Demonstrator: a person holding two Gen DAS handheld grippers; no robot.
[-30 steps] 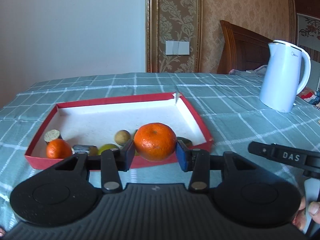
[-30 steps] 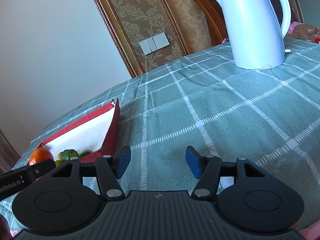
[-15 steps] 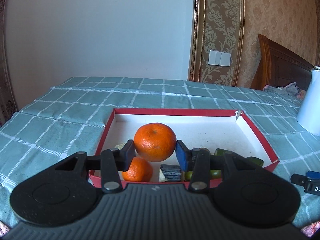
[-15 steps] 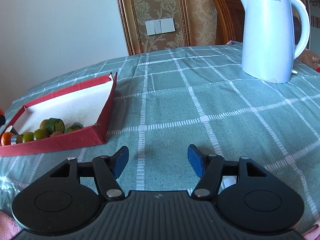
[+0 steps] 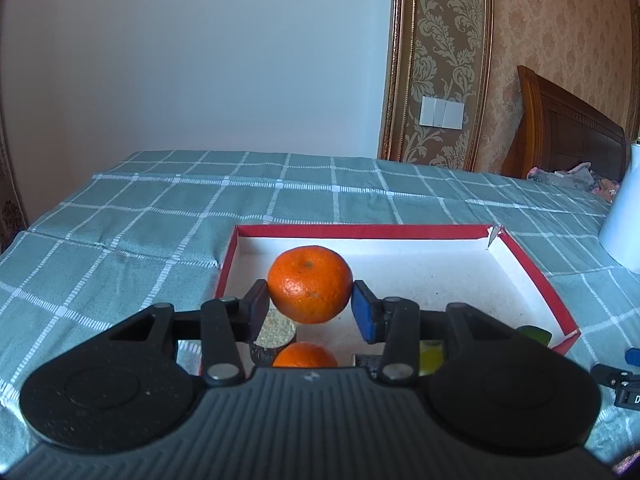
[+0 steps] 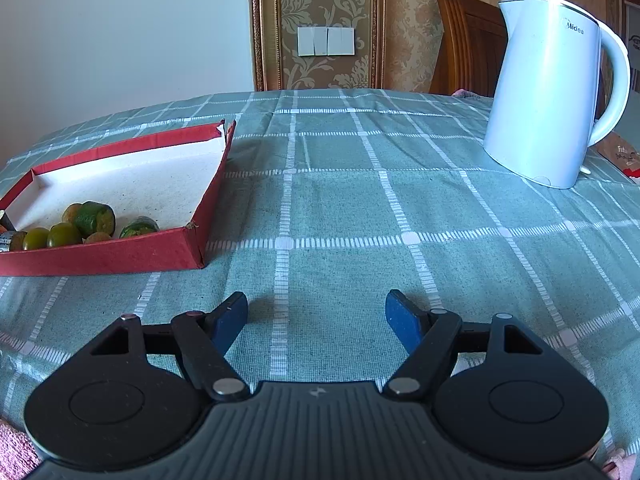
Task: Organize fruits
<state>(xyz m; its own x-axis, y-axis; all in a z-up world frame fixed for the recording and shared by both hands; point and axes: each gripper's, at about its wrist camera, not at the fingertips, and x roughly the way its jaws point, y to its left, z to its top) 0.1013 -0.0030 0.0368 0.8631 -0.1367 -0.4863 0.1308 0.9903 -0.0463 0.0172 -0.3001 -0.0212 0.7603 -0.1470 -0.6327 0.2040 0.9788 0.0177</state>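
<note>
My left gripper (image 5: 310, 306) is shut on an orange mandarin (image 5: 310, 283) and holds it above the near left part of a red box (image 5: 360, 231) with a white floor. Below it in the box lie a second mandarin (image 5: 305, 355), a cut brown fruit (image 5: 275, 332) and green fruits (image 5: 430, 356). My right gripper (image 6: 316, 320) is open and empty, low over the tablecloth, to the right of the red box (image 6: 104, 256). Several green fruits (image 6: 94, 218) lie along that box's near wall.
A white kettle (image 6: 548, 92) stands at the far right of the table, its edge showing in the left wrist view (image 5: 624, 224). A green checked tablecloth (image 6: 360, 200) covers the table. A wooden chair (image 6: 464, 40) stands behind it. My right gripper's tip shows at the left wrist view's right edge (image 5: 624, 384).
My left gripper has carried the mandarin left and forward over the box, now above its left part. My right gripper has swung to face the table's middle and stays open.
</note>
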